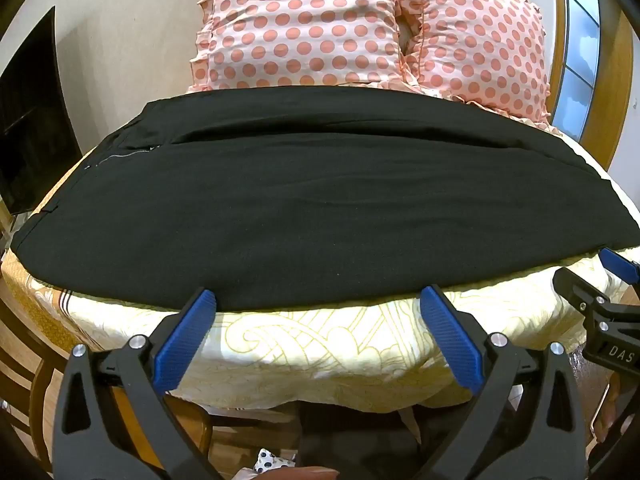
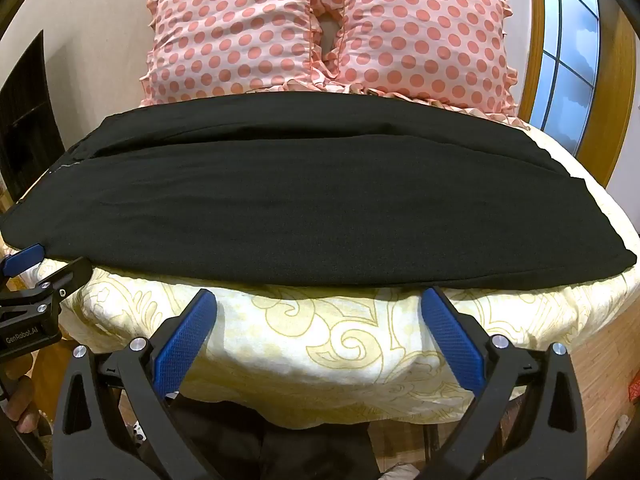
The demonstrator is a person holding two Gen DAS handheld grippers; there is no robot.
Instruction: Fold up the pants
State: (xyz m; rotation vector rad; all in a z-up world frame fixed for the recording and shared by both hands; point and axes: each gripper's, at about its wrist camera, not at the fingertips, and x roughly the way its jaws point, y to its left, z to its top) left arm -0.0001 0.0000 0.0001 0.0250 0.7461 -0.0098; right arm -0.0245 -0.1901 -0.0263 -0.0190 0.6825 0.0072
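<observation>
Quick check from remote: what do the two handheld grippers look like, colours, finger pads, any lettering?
Both match: the left gripper and right gripper have black plastic frames with triangular cutouts, silver pivot bolts and blue textured finger pads. White lettering: "GenRobot.AI" on the left, "DAS" visible on the right. No cables visible.

Floral-sheeted bed under black pants, polka-dot pillows.

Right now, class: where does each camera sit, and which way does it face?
Left wrist: behind the open left tongs, facing the black pants and the pillows; right tongs at the right edge.
Right wrist: behind the open right tongs, facing likewise; left tongs at the left edge.
Shared: pants, pillows, patterned bedsheet.
</observation>
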